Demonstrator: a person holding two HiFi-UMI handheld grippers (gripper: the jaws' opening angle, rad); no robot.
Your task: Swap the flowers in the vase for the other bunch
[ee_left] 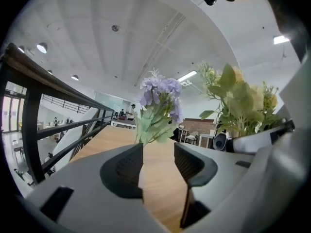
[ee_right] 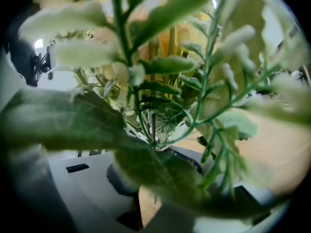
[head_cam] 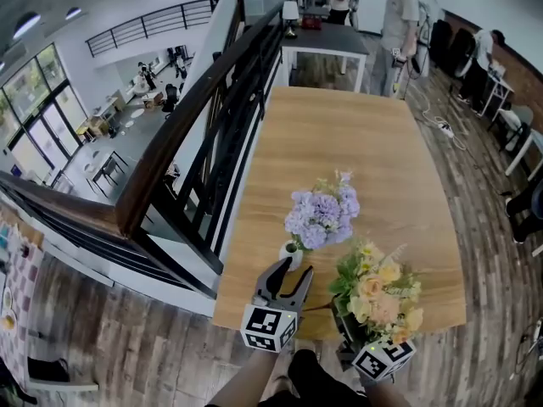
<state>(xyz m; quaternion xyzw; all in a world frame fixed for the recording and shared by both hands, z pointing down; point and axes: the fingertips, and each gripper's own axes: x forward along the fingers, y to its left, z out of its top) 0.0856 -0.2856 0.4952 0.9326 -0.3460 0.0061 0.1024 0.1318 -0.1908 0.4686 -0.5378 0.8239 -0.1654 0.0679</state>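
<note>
Here, holds the yellow bunch upright by its stems in the closed right gripper, near the table edge, apparently to keep it ready and clear of the vase. Points the left gripper, jaws apart and empty, just beside the vase, probably to take out first the purple bunch standing in it and so free the neck for the other.

text: none legible | labels: none | numbers: none

Likely office mezzanine: railing, desks.
</note>
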